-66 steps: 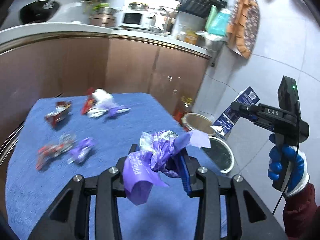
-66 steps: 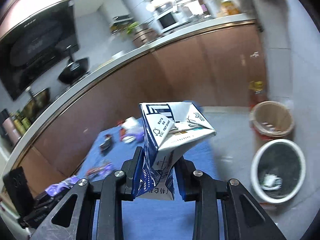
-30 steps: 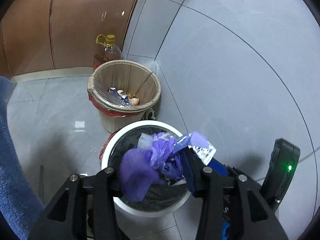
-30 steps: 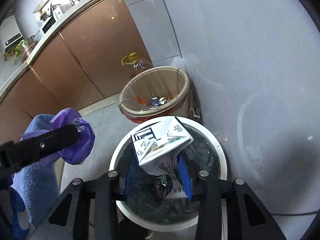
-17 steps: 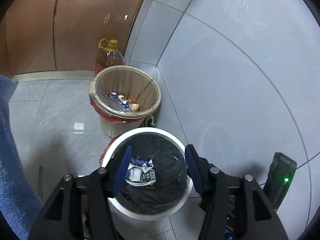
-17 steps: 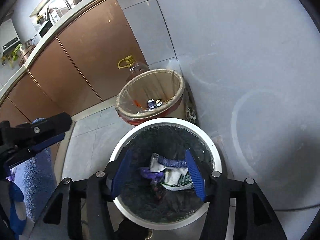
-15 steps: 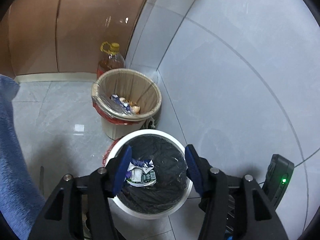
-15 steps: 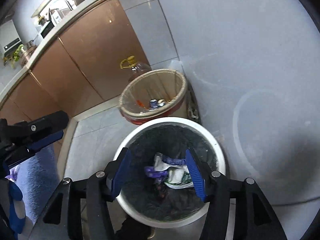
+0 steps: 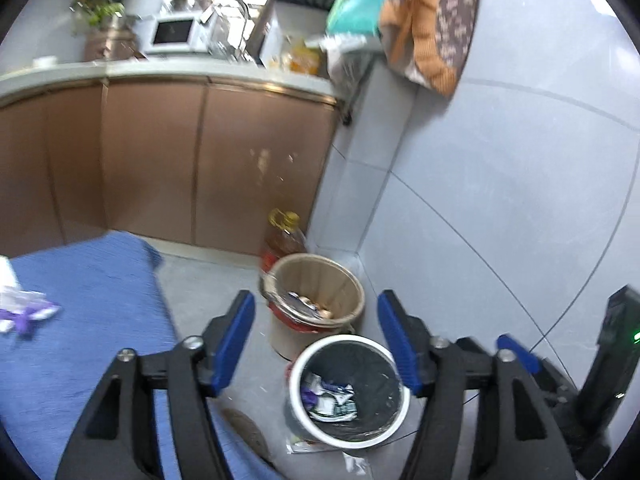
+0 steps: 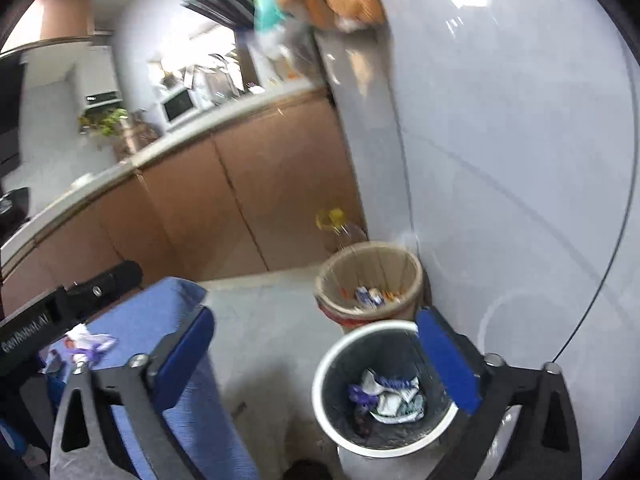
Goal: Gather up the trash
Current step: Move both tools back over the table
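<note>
White-rimmed, black-lined round bin, lower centre, holds crumpled purple-and-white wrappers; left gripper and right gripper both spread wide, empty — purple-white scraps at far left on the blue-cloth table remain uncollected.

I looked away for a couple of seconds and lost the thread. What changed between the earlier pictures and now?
Both claws let go: the left claw dropped its purple wrapper and the right claw its carton into the white bin. Both then opened wide, empty, and pulled up and back. The tan bin and oil bottle stayed put; wrappers remain on the blue cloth.
</note>
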`<move>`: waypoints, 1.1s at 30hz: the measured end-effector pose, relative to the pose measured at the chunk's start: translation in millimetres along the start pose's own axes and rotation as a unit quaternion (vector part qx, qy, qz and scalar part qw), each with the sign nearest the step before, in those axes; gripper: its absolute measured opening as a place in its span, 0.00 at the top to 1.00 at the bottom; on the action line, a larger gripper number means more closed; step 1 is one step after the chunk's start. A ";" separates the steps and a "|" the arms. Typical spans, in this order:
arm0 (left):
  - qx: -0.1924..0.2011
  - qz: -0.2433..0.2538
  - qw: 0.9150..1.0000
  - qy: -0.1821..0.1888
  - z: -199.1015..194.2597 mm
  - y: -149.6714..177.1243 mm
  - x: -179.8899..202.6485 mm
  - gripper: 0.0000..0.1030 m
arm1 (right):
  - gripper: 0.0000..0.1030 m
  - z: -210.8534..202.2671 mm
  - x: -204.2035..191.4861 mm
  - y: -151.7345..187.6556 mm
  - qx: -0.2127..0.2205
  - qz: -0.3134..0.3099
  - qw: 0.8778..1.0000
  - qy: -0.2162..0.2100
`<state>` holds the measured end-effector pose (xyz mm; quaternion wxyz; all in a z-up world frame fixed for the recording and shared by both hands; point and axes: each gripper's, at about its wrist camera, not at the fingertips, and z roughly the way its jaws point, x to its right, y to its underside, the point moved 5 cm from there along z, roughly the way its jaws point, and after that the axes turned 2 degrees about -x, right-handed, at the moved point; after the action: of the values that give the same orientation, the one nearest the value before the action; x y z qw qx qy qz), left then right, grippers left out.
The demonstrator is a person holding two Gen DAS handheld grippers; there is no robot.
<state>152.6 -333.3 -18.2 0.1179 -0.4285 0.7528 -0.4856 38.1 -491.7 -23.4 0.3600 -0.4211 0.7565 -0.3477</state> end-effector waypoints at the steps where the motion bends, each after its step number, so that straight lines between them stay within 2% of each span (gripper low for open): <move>1: 0.005 0.005 1.000 -0.007 -11.9 -1.7 -3.4 0.38 | 0.00 -10.0 -10.0 -3.0 0.010 -0.009 1.000 -0.008; 5: 0.028 0.023 0.999 -0.037 -70.1 -8.6 -17.9 0.38 | 0.00 -49.2 -50.8 -13.8 0.051 -0.036 0.997 -0.040; 8: 0.046 0.028 0.997 -0.059 -111.1 -12.4 -33.0 0.33 | 0.00 -72.7 -75.6 -18.7 0.074 -0.046 0.994 -0.064; 15: 0.090 0.020 0.990 -0.107 -193.2 -9.7 -71.2 0.28 | 0.00 -111.9 -123.0 -20.9 0.106 -0.076 0.984 -0.120; 23: 0.111 -0.011 0.981 -0.161 -243.1 4.4 -124.0 0.27 | 0.00 -130.9 -177.2 -11.6 0.076 -0.124 0.975 -0.167; 33: 0.089 -0.023 0.973 -0.211 -278.9 24.6 -198.8 0.27 | 0.00 -130.1 -217.5 -3.3 0.055 -0.164 0.965 -0.195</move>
<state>94.3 -2.6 53.5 0.3006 -0.5265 0.6545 -0.4517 14.5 -271.1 99.0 0.4607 -0.5789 0.5720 -0.3543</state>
